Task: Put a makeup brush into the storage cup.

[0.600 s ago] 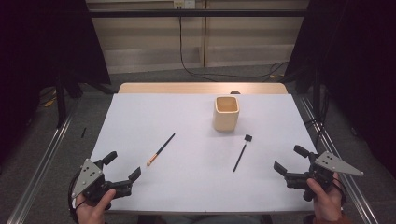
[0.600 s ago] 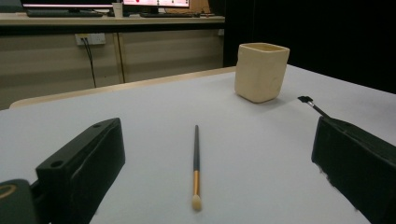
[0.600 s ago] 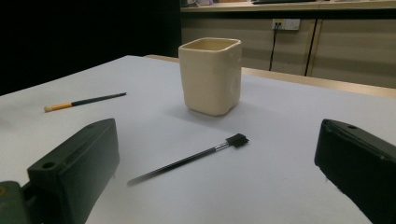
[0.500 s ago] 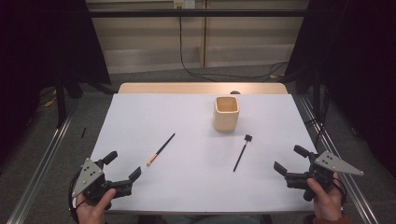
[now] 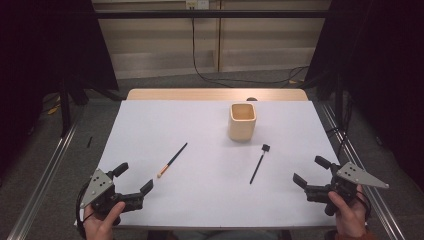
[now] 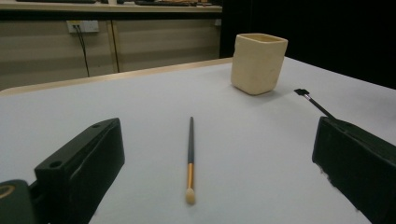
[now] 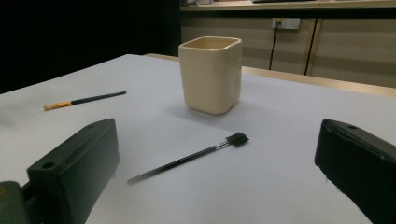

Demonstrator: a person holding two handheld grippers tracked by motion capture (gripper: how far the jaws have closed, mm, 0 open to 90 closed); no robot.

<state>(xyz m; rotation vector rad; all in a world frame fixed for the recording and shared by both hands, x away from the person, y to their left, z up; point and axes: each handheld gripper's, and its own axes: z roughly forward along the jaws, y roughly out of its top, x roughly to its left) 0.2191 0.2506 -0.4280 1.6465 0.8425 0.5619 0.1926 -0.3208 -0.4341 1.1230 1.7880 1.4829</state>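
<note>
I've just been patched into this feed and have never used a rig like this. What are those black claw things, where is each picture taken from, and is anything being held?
A person sits at a white table with a hand-held gripper in each hand.

The high view looks down from above. In it, the left gripper is at bottom left and the right gripper at bottom right.

Each of the other two views comes from a camera on one gripper, looking out between its two black fingers.

On the table are a cream cup, a brush with an orange band and a black brush.

Both grippers are open and hold nothing. The orange-banded brush lies ahead of the left gripper, and the black one ahead of the right.
</note>
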